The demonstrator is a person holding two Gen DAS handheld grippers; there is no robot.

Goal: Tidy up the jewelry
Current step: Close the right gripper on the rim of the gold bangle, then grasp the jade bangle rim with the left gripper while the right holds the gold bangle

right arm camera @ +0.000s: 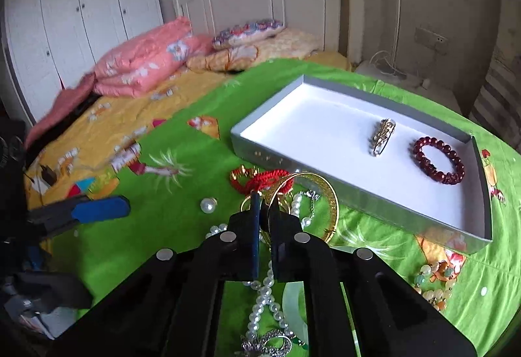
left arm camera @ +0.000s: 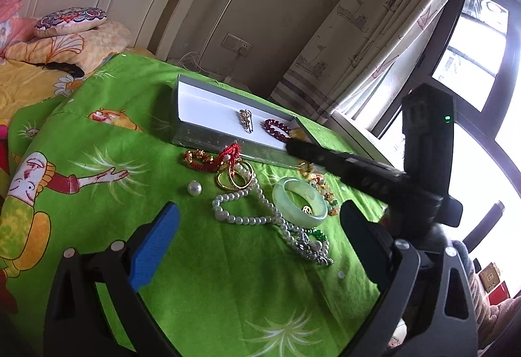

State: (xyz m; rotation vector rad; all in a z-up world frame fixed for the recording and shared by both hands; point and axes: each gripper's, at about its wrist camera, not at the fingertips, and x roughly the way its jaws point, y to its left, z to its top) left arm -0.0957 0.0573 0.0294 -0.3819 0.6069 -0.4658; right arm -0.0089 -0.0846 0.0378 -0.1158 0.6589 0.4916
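A silver box [right arm camera: 358,194] with a white floor holds a silver bracelet [right arm camera: 381,137] and a dark red bead bracelet [right arm camera: 438,160]; the box also shows in the left wrist view [left arm camera: 208,137]. My right gripper [right arm camera: 264,213] is shut on a gold bangle [right arm camera: 329,194], lifted just in front of the box. My left gripper [left arm camera: 257,220] is open, above a pearl necklace [left arm camera: 241,210] and a green jade bangle [left arm camera: 299,202]. A red cord bracelet [left arm camera: 224,156], gold rings [left arm camera: 232,179] and a loose pearl [left arm camera: 194,187] lie near the box.
The jewelry lies on a green cartoon cloth [left arm camera: 228,292] on a table beside a bed with yellow sheets [right arm camera: 114,116] and pillows. More bead pieces [right arm camera: 436,278] lie at the right. A curtain [left arm camera: 374,31] and window are beyond the box.
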